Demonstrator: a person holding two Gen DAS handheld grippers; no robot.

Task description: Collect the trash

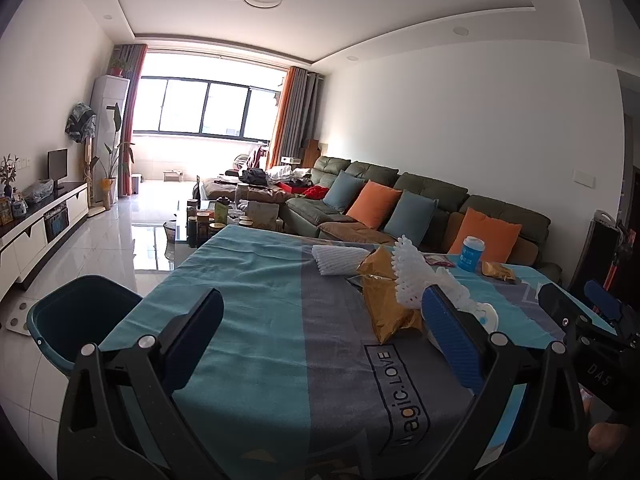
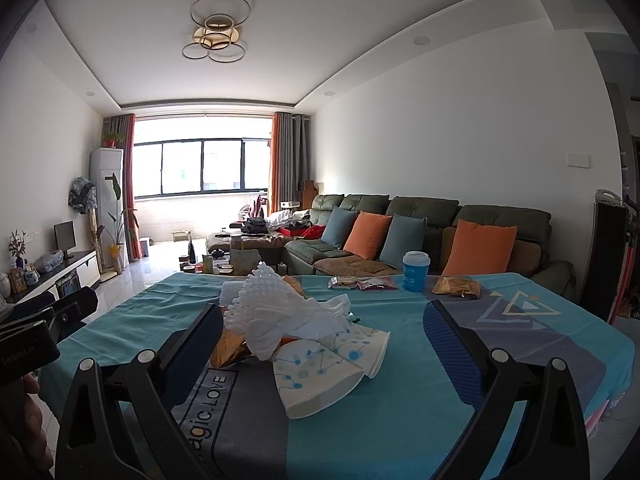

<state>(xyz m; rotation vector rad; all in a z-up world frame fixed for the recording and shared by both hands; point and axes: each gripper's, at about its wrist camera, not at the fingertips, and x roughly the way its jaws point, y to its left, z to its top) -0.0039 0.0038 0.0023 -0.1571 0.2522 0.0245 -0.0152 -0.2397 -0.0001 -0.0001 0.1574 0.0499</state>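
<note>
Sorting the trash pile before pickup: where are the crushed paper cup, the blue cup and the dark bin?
crushed paper cup [image 2: 320, 376]: right wrist view, on its flattened side.
blue cup [image 2: 414, 277]: right wrist view, on its label.
dark bin [image 1: 80, 312]: left wrist view, on its inner wall.

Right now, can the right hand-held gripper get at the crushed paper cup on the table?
Probably yes: the right hand-held gripper is open and the crushed paper cup lies between its fingers, with only white foam netting resting behind it.

Colours are being shown as follows: a teal tablecloth [image 2: 400, 420] with a grey band lettered in white; a white paper cup [image 2: 320, 376] dotted in blue; white foam netting [image 2: 260, 300]; gold wrappers [image 1: 388, 308]; a blue cup [image 2: 415, 272] lidded in white; alternating orange and blue-grey cushions [image 2: 366, 234].
</note>
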